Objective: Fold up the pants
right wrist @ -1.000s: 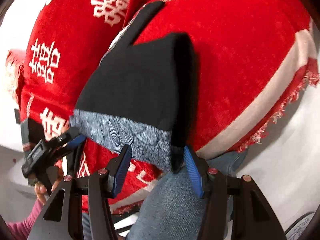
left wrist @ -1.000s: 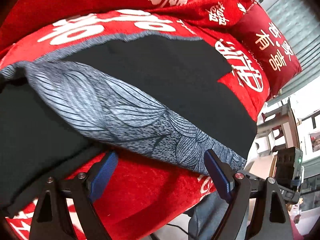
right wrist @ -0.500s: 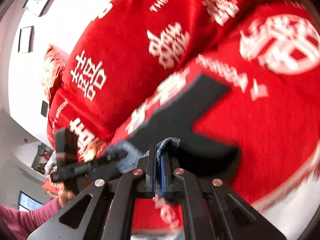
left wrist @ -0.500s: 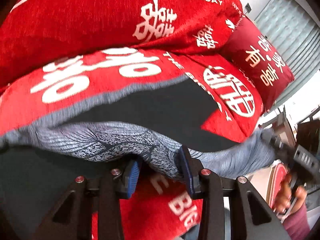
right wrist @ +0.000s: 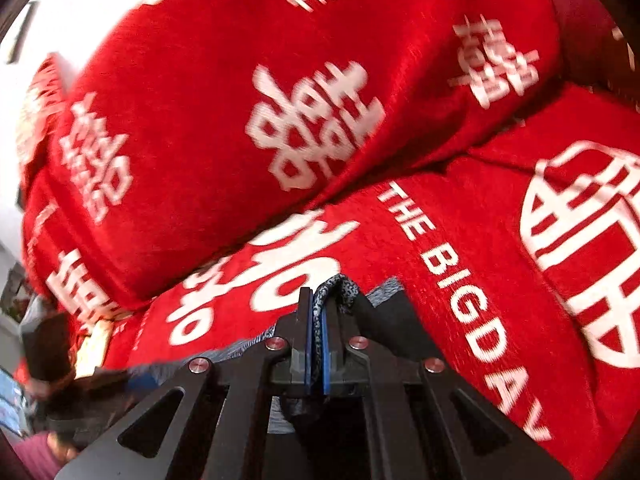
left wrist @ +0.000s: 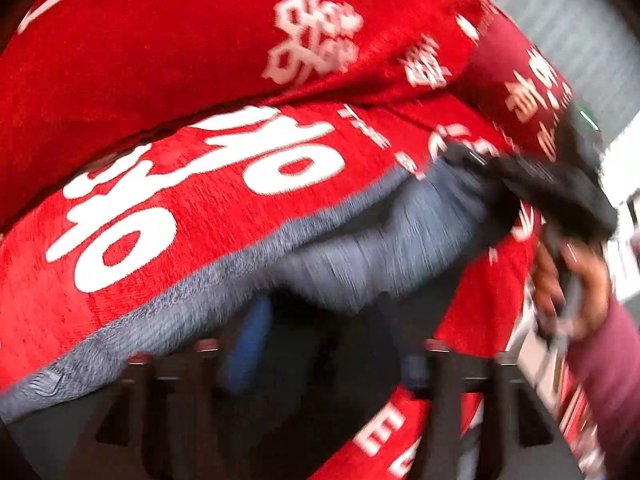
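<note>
The pants are black with a grey leaf-patterned band [left wrist: 360,248]. In the right wrist view my right gripper [right wrist: 316,332] is shut on a fold of that grey band [right wrist: 334,290], lifted over the red sofa seat. In the blurred left wrist view the band drapes over my left gripper [left wrist: 328,340], whose blue pads [left wrist: 248,340] stand apart under the cloth, which hides the fingertips. The right gripper [left wrist: 500,168] shows at the right of that view, holding the band's other end.
The red sofa cover [right wrist: 460,240] with white characters and "THE BIG DAY" lettering fills both views. A dark red cushion [left wrist: 532,80] lies at the far right. The person's hand in a pink sleeve [left wrist: 580,280] holds the right gripper.
Both grippers have risen and carried the grey band up and toward the sofa back. The right gripper has stayed shut on it. The left view has become blurred with motion.
</note>
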`<state>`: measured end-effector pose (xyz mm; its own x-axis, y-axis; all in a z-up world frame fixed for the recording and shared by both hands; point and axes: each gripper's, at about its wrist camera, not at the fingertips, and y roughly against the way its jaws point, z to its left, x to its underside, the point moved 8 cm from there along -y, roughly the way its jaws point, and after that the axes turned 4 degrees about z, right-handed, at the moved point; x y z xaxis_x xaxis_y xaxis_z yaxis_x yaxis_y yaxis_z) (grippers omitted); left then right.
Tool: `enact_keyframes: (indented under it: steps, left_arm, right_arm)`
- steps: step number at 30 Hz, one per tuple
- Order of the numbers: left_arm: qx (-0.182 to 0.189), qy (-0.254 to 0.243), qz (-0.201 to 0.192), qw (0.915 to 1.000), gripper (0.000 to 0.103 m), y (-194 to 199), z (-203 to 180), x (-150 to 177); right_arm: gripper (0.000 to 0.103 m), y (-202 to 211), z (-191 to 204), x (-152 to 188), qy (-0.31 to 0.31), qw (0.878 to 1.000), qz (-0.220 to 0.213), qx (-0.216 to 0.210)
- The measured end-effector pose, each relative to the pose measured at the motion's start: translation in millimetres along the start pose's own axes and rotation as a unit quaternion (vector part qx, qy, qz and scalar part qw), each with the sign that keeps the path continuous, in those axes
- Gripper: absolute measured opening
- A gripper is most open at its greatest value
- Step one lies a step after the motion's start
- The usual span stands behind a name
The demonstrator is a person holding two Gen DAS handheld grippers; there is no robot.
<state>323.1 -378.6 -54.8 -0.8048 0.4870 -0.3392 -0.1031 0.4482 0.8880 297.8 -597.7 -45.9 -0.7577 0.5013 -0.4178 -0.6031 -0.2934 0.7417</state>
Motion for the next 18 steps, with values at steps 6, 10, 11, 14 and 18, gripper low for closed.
enact_keyframes:
  steps: [6,10,11,14,18]
  left_arm:
    - [-0.048,-0.056,-0.015,0.9972,0.078,21.5,3.7,25.4]
    - [-0.112,-0.022,-0.037,0.9928,0.078,37.1,39.2,33.5]
    - [-0.126,-0.014,-0.036,0.9913,0.078,40.9,49.4,38.8]
    - [-0.180,0.016,-0.035,0.9830,0.078,53.9,86.6,54.5]
    - [-0.255,0.071,-0.026,0.9639,0.078,73.5,136.6,85.7]
  right_arm:
    - [0.007,-25.2,-27.3,-3.0,-0.050,0.998,0.020,0.035]
    - [0.036,11.7,-19.9,1.4,-0.066,0.997,-0.026,0.013]
    - [0.052,25.1,-21.4,4.9,-0.071,0.996,-0.043,0.017]
    - [0.089,60.1,-33.5,18.8,-0.096,0.991,-0.088,0.001]
    - [0.075,62.1,-51.0,50.1,-0.150,0.987,-0.043,-0.047]
